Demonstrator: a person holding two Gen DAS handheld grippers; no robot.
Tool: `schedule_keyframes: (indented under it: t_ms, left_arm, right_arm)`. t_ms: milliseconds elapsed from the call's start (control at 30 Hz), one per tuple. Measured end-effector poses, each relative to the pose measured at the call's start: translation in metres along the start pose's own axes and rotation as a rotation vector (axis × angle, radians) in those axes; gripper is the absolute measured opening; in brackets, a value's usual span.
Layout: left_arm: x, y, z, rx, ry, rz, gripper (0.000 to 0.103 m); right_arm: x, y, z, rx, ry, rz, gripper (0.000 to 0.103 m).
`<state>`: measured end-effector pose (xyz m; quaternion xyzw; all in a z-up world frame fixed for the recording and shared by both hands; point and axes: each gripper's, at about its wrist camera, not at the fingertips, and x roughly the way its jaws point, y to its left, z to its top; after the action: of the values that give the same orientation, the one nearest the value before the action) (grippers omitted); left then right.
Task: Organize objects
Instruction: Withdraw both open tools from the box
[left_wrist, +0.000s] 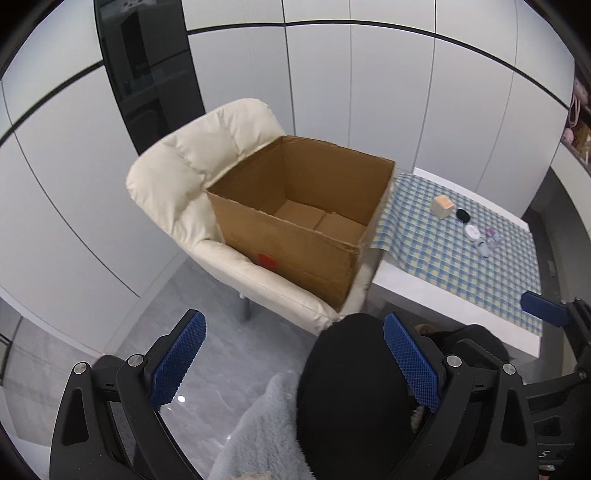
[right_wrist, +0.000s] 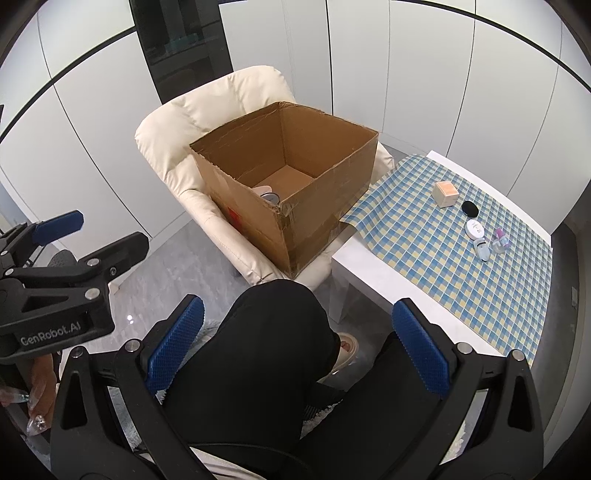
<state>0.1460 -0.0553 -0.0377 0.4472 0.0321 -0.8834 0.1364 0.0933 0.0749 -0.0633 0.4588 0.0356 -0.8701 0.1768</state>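
Jaws of both grippers wide apart, empty; brown cardboard box (right_wrist: 291, 192), torn-rimmed, open-topped.

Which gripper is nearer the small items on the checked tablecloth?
Right. The right gripper hangs near the table's front edge, small items ahead-right; the left gripper sits farther left, toward the chair.

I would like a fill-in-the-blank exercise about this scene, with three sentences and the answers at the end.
1. The open cardboard box stands on a cream-coloured ____.
2. The small items, such as the cube-shaped box and the black oval object, lie on a checked ____ that covers the white table.
3. The right hand-held gripper and the left hand-held gripper are both ____ and hold nothing.

Missing words: chair; cloth; open
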Motion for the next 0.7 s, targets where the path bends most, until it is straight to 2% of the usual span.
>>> schedule_keyframes:
  t_ms: [367,700]
  left_arm:
    - [0.004,-0.008,0.004,0.020,0.002,-0.015,0.098]
    - [0.008,-0.038,0.011,0.086,0.001,-0.065,0.098]
  right_arm:
    - [-0.006,-0.013,0.000,0.032,-0.011,-0.026,0.103]
    - [-0.020,-0.043,-0.009,0.112,-0.024,-0.072,0.103]
